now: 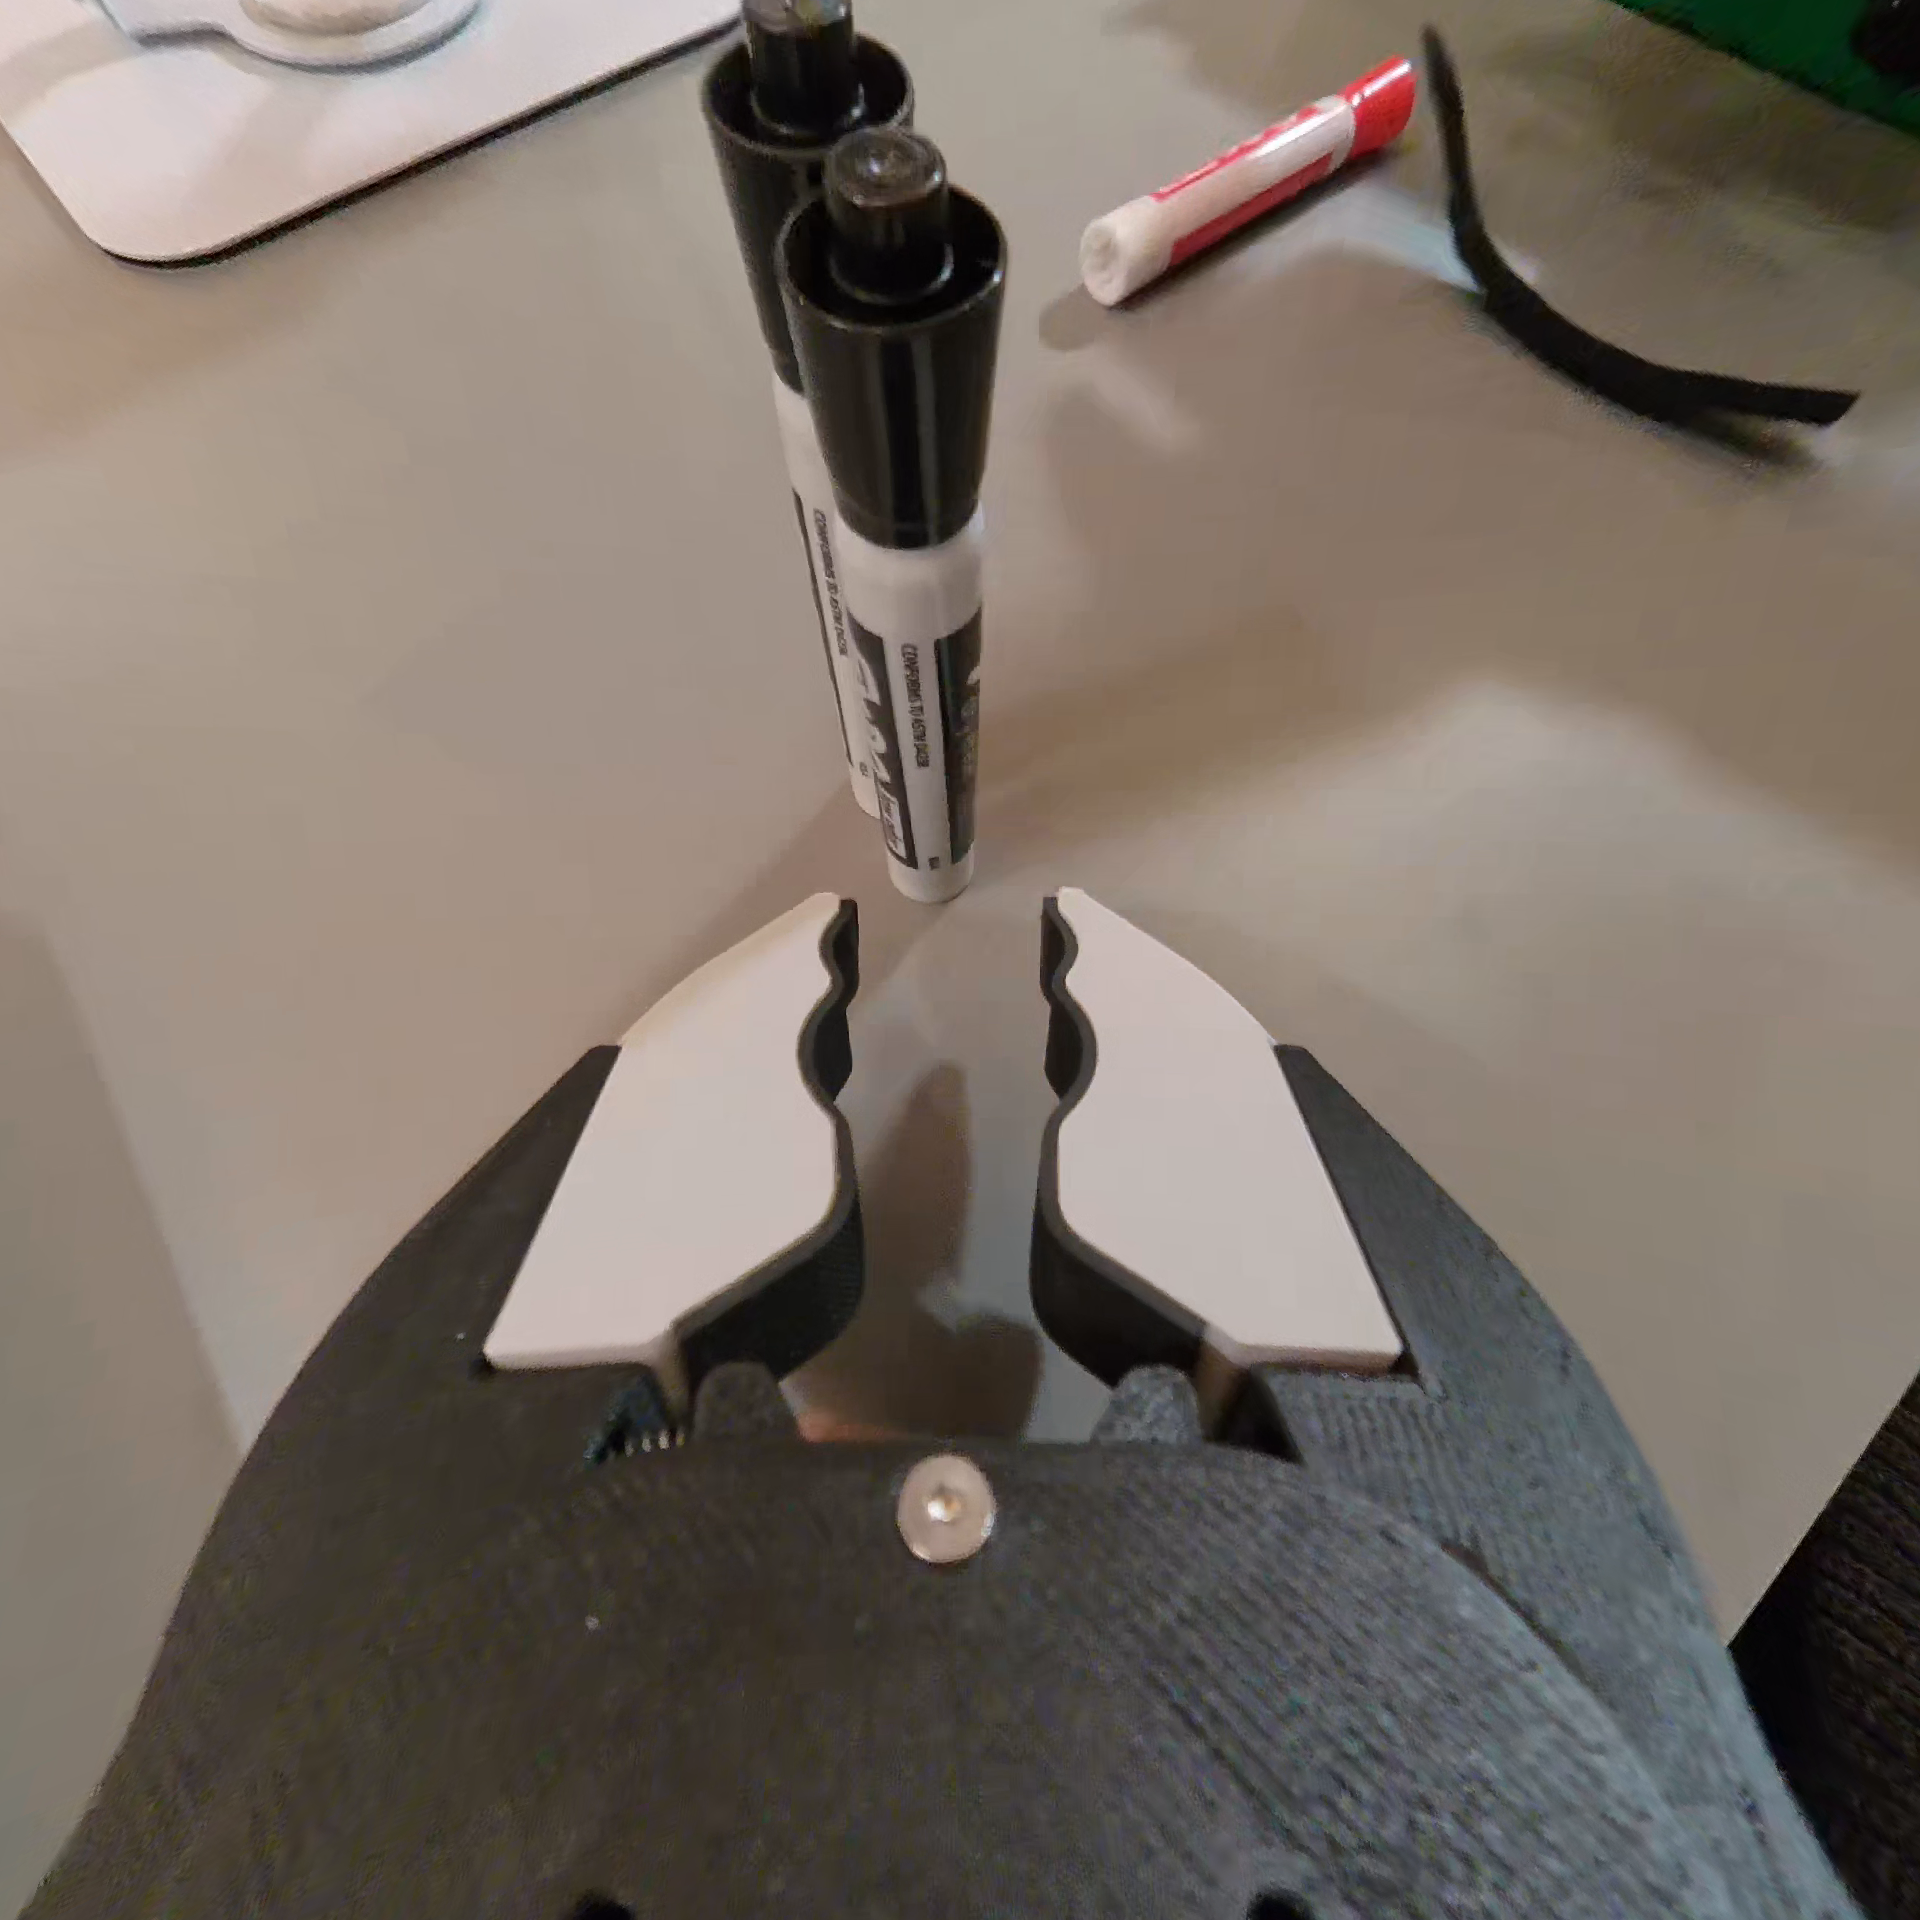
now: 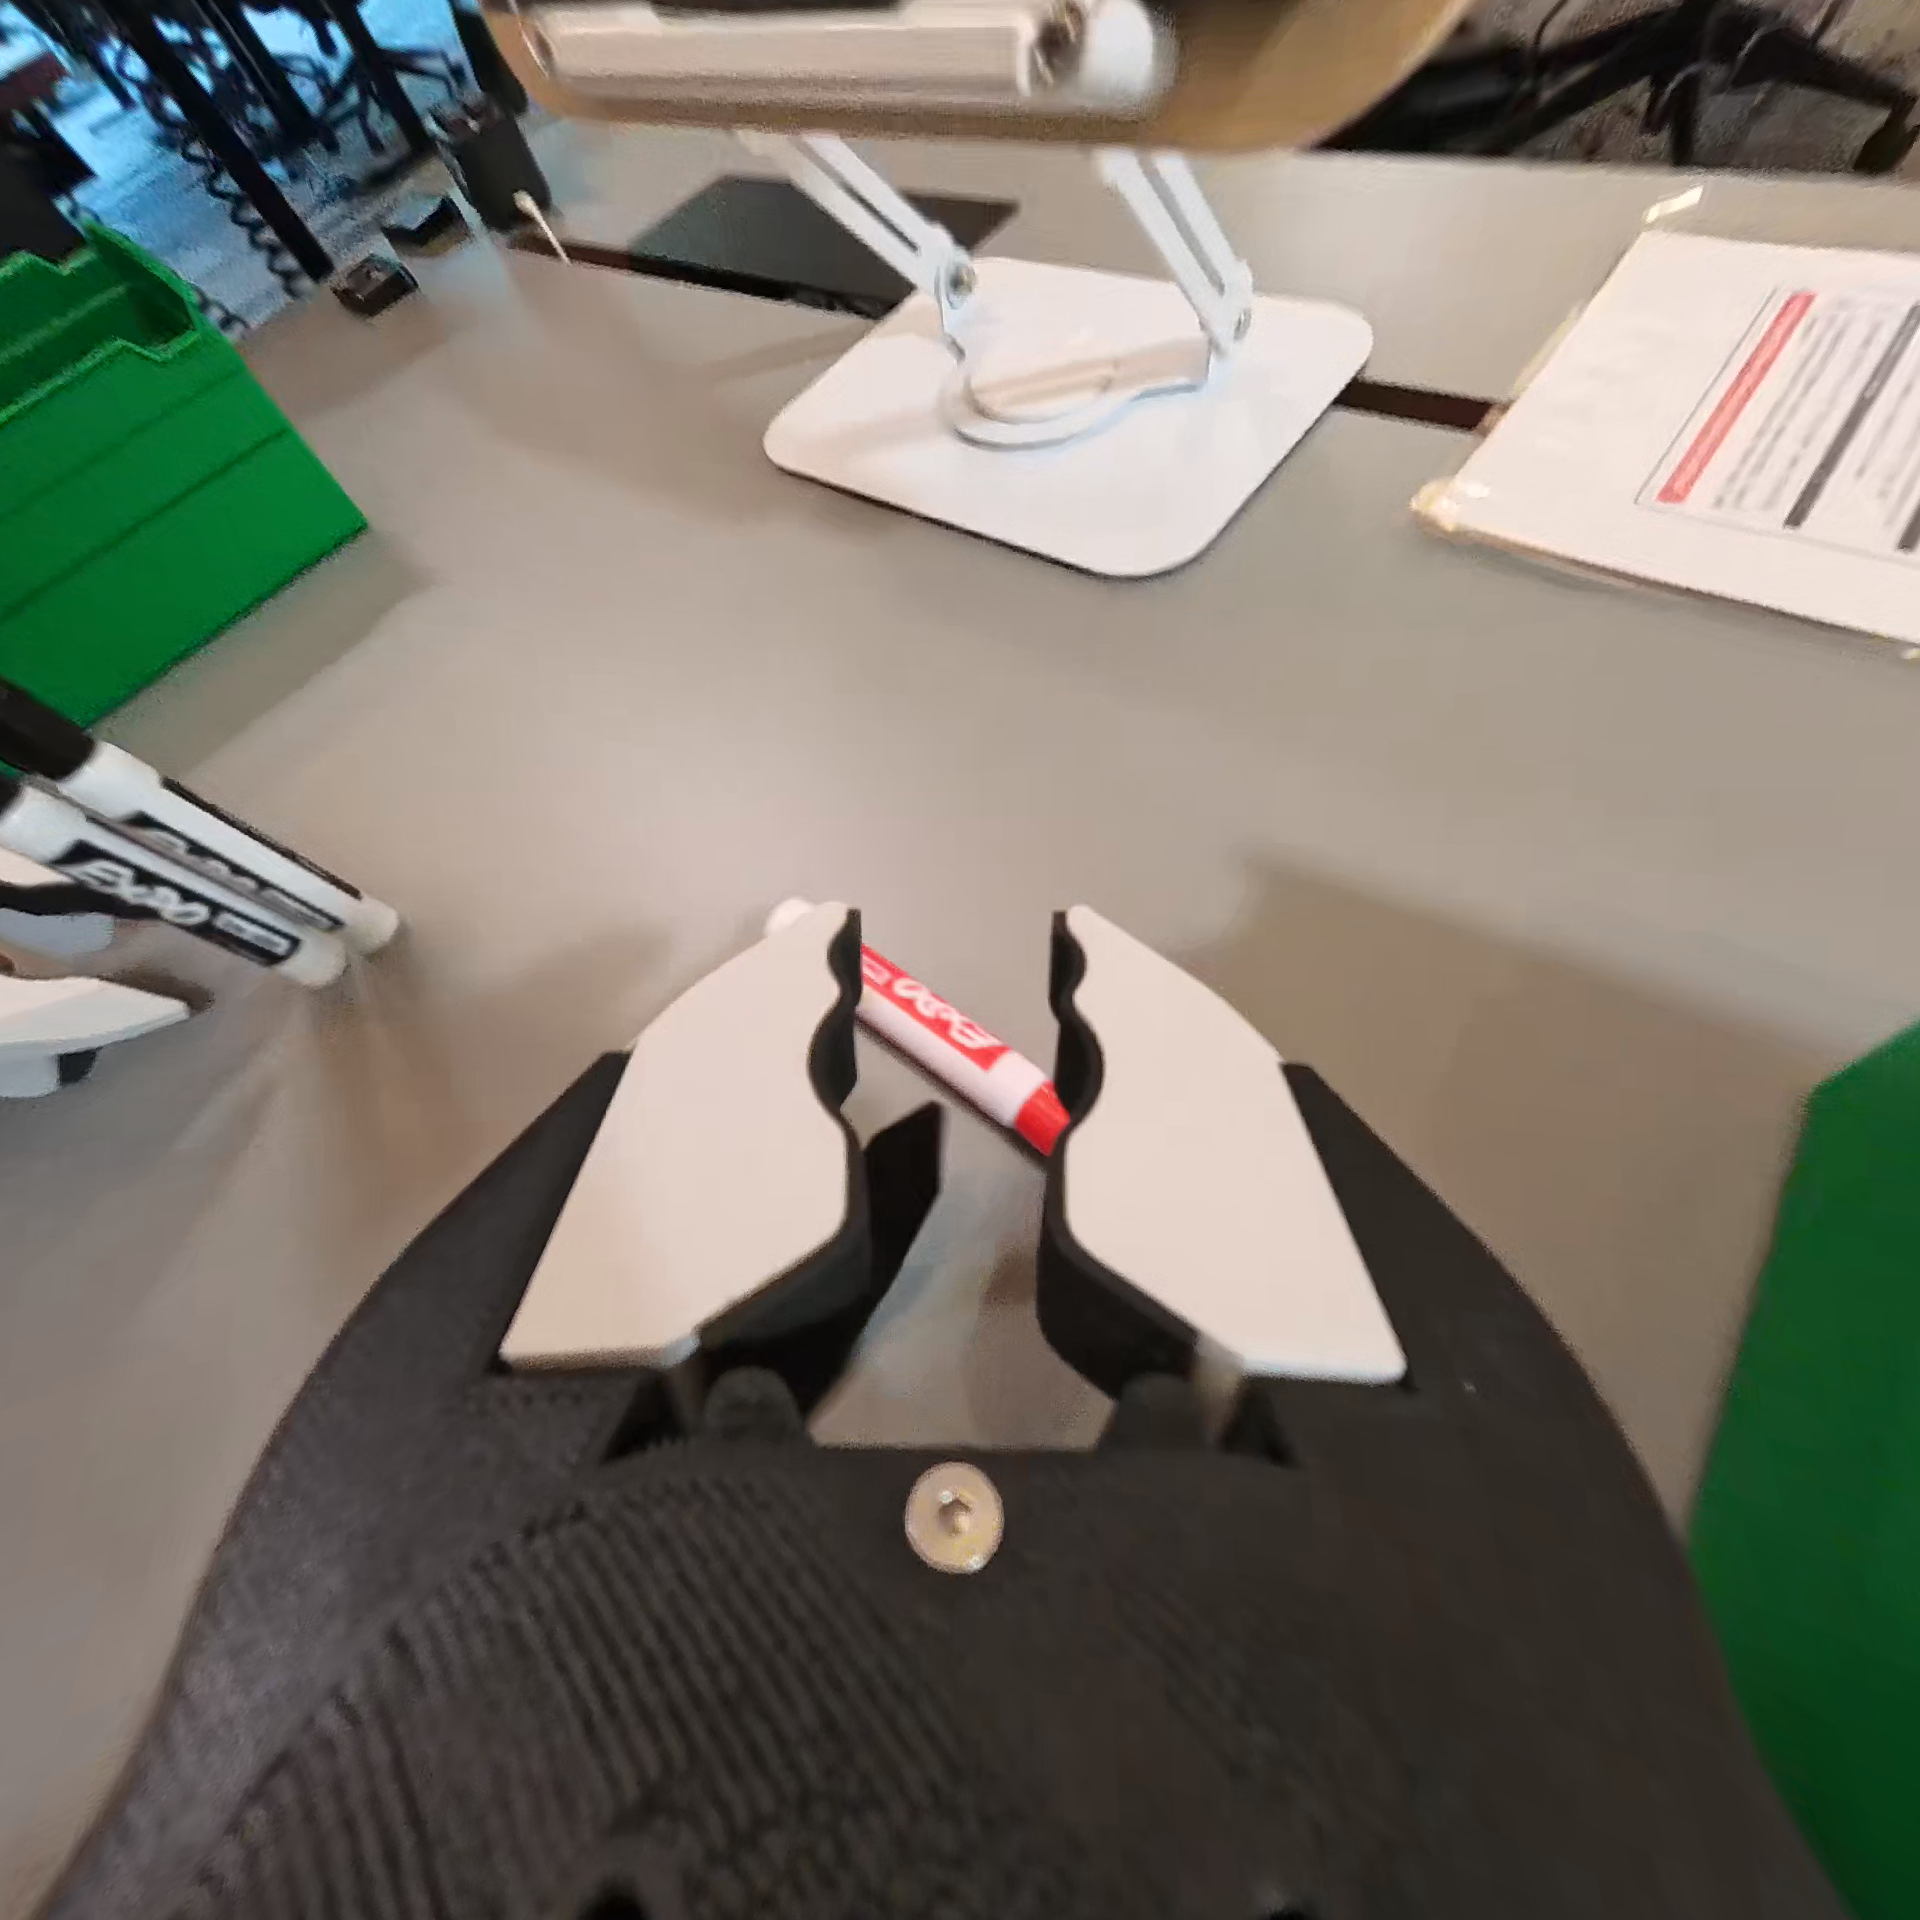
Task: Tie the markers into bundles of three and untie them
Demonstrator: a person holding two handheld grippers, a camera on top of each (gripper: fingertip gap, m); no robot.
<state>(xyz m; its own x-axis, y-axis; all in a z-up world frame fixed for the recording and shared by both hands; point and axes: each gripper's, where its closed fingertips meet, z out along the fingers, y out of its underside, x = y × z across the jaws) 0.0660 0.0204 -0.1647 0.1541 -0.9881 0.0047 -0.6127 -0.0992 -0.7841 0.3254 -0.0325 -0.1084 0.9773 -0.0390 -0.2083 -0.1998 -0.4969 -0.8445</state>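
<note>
Two black-capped white markers (image 1: 904,582) lie side by side on the grey table just ahead of my left gripper (image 1: 949,914), which is open and empty. A red-capped white marker (image 1: 1247,182) lies apart to the right, and a black strap (image 1: 1558,312) lies loose beyond it. In the right wrist view the red marker (image 2: 956,1029) lies on the table between the fingers of my right gripper (image 2: 956,925), which is open and hovers over it. A piece of the black strap (image 2: 904,1153) shows below. The black markers (image 2: 197,883) and the left gripper's fingers (image 2: 83,1018) are at the left.
A white stand (image 2: 1070,457) with a flat base sits at the back of the table; its base corner also shows in the left wrist view (image 1: 343,114). Green bins stand at the left (image 2: 135,457) and right (image 2: 1829,1455). A sheet of paper (image 2: 1714,436) lies at the back right. Tip to tip, the grippers are about 25 cm apart.
</note>
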